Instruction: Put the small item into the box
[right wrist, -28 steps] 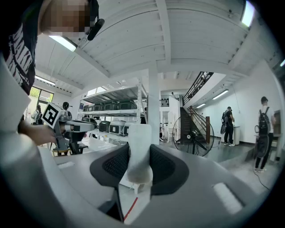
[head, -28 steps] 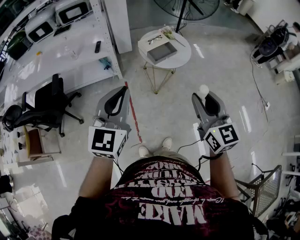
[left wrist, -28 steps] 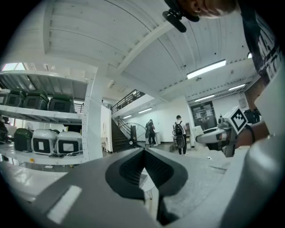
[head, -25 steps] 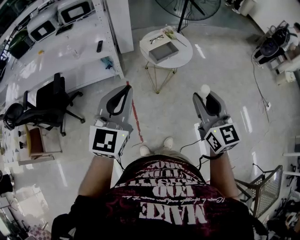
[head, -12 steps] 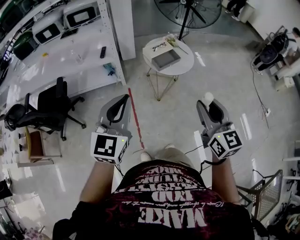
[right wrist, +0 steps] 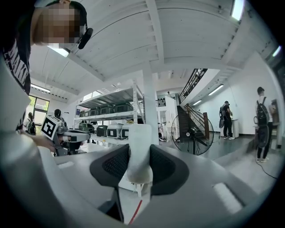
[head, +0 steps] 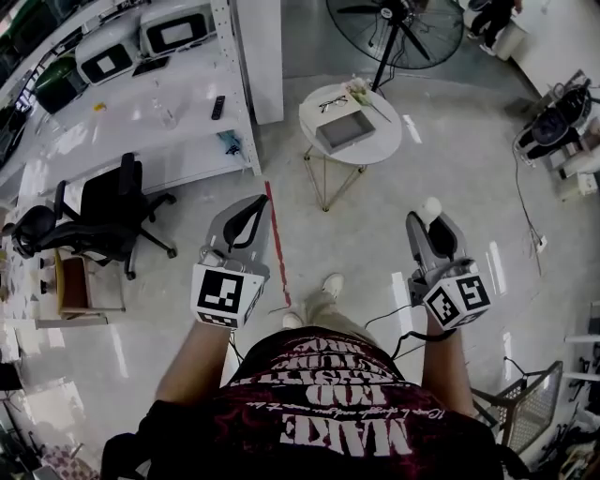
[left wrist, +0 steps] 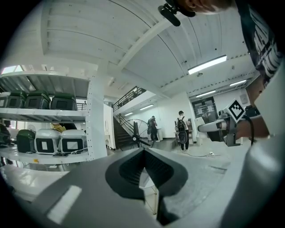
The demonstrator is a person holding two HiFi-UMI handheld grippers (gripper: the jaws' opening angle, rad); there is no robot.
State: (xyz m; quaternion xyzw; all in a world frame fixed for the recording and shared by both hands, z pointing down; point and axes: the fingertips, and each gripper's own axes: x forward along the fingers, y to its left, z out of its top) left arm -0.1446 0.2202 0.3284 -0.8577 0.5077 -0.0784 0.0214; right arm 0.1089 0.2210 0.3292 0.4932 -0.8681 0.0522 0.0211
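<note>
An open grey box [head: 345,129] lies on a small round white table [head: 382,141] across the floor, well ahead of both grippers. My right gripper [head: 427,218] is held level in front of the person, shut on a small white rounded item [right wrist: 140,153] that sticks up between its dark pads. In the head view the item [head: 430,208] shows as a white knob at the jaw tips. My left gripper [head: 260,201] is held level beside it with its jaws closed tip to tip [left wrist: 143,150] and nothing in them.
A pair of glasses [head: 330,103] and a few small things lie on the table by the box. A standing fan [head: 394,19] is behind it. White shelving with appliances [head: 141,56], a white pillar [head: 261,56] and a black office chair [head: 103,211] stand left. A red floor line [head: 275,234] runs ahead.
The person has walked forward, so the table and box sit lower and nearer in the head view. Both grippers have kept their pose, and the white item stays in the right one.
</note>
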